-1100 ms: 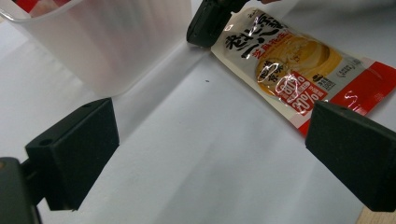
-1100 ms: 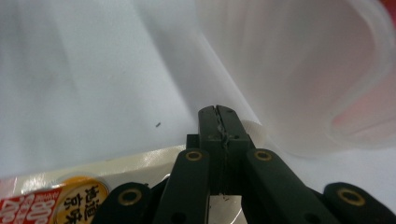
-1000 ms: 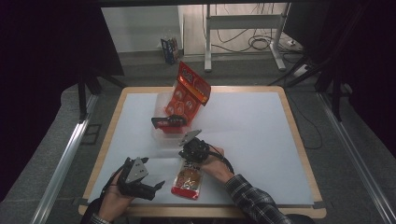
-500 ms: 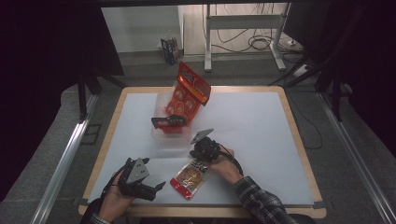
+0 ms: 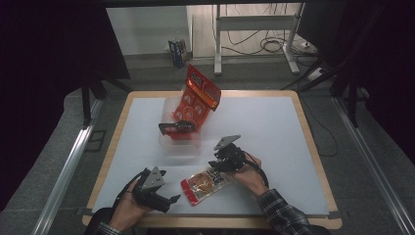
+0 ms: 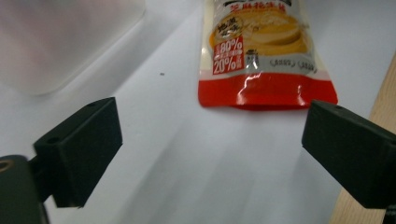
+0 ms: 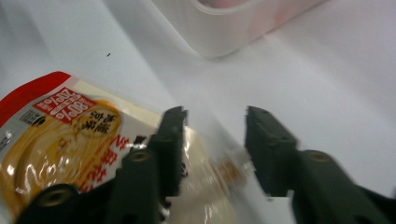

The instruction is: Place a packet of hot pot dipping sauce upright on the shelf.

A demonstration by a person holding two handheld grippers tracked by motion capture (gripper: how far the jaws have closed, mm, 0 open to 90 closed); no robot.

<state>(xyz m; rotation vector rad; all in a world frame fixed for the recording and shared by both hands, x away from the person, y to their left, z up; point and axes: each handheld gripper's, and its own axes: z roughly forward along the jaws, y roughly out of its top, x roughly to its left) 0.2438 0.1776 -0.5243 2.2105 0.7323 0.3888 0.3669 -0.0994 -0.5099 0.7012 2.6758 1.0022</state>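
Observation:
A flat snack pouch (image 5: 204,185) with a red bottom edge and a yellow picture lies slanted on the white mat near the front edge. My right gripper (image 5: 219,165) is at its upper end. In the right gripper view the right gripper (image 7: 212,126) has just been opening its jaws; the pouch (image 7: 70,140) lies beneath the left jaw and its pale top end reaches into the gap, unpressed. My left gripper (image 5: 166,202) rests at the front left, open. In the left gripper view the left gripper (image 6: 210,126) is wide open and the pouch (image 6: 264,56) lies just beyond it.
A clear plastic bin (image 5: 182,142) stands mid-table behind the pouch, holding upright red packets (image 5: 196,100) and a dark packet (image 5: 177,128). The bin's wall (image 7: 233,23) is close ahead of the right gripper. The mat's wooden front border (image 5: 215,221) is near both hands.
The right gripper has moved to the right, dragging the pouch's top end so the pouch now lies slanted. Its jaws have opened off the pouch. The left gripper has stayed put.

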